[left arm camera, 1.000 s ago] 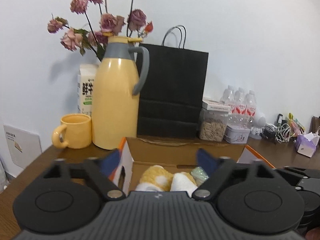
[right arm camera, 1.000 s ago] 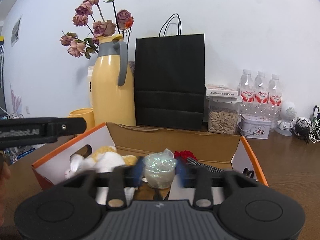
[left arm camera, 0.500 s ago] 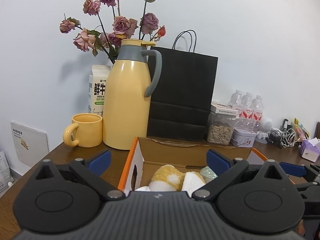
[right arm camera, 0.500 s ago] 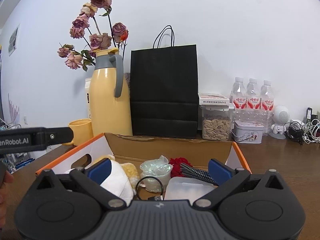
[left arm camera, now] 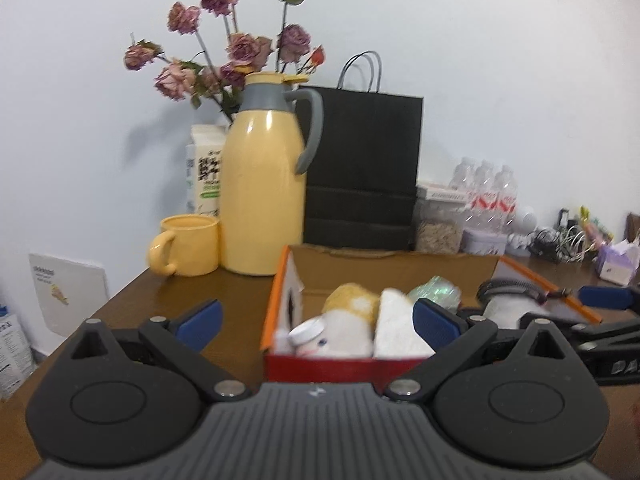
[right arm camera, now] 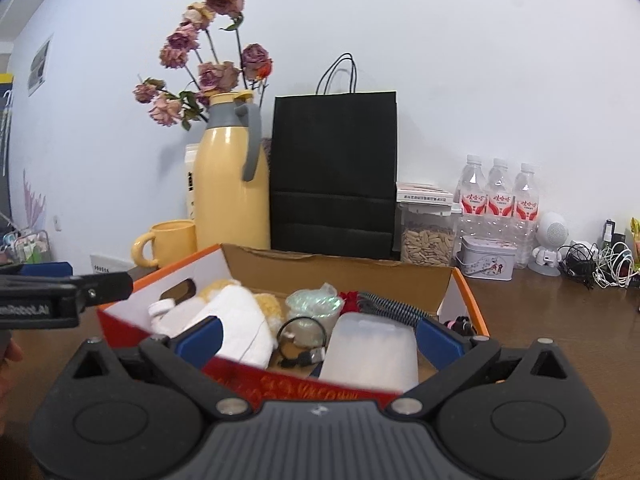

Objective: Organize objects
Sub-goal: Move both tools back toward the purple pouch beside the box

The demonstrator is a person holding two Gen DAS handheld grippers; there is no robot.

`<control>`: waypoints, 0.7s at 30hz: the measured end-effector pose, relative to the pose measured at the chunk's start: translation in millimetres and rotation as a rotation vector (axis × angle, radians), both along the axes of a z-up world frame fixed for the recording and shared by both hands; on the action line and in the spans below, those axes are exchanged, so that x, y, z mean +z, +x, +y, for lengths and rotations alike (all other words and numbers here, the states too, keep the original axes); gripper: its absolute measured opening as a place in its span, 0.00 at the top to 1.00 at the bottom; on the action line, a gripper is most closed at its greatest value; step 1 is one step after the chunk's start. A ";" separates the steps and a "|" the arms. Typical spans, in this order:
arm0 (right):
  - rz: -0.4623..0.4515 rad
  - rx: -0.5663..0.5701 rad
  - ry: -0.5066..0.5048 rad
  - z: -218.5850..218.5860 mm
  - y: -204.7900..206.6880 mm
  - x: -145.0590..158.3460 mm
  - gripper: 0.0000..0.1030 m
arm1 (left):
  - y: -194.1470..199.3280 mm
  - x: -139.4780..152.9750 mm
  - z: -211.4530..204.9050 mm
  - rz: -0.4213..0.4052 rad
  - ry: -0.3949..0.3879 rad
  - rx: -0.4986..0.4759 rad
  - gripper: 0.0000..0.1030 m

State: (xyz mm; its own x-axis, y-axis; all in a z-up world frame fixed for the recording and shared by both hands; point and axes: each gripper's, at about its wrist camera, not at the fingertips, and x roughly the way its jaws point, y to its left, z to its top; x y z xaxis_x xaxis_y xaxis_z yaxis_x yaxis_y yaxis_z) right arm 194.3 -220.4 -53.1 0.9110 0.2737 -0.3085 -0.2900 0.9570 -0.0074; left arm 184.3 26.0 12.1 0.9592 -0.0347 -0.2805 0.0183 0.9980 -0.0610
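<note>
On the table: I see an open cardboard box [right arm camera: 344,270] with orange edges and a red front wall, standing on the brown table [right arm camera: 560,320].
Box contents: I make out a white and yellow plush toy [right arm camera: 240,312], a small white bottle [right arm camera: 162,308], a glittery green bundle [right arm camera: 314,304], a red item [right arm camera: 350,298], a black-and-white striped piece [right arm camera: 394,308], a frosted plastic container [right arm camera: 370,354] and a black cable loop [right arm camera: 302,336].
Right gripper [right arm camera: 320,338]: I have its jaws spread wide over the box's near wall, nothing clamped between them.
Left gripper [left arm camera: 316,322]: jaws wide apart too, empty, straddling the box's left front corner.
Behind the box: I see a yellow thermos jug [right arm camera: 230,184], a yellow mug [right arm camera: 168,242], dried roses [right arm camera: 208,60], a black paper bag [right arm camera: 334,172], a seed jar [right arm camera: 426,236], a small tin [right arm camera: 486,258] and three water bottles [right arm camera: 498,200].
</note>
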 end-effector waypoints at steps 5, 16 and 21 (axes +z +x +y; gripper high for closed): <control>0.025 0.014 -0.007 1.0 -17.4 -2.5 0.00 | -18.0 -4.3 11.2 0.029 0.008 0.022 0.00; 0.132 0.069 -0.049 9.0 -47.9 -17.8 0.00 | -59.9 -11.5 33.1 0.104 0.044 0.050 0.00; 0.190 0.099 -0.068 13.3 -58.0 -27.2 0.00 | -74.7 -14.8 42.7 0.130 0.031 0.058 0.00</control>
State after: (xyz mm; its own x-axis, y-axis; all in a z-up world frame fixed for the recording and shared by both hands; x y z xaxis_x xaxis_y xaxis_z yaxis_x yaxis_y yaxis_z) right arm 136.2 -207.1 -80.3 0.8044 0.3317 -0.4929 -0.3851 0.9229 -0.0073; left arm 109.7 68.7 -2.7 0.9147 0.0300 -0.4031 -0.0453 0.9986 -0.0284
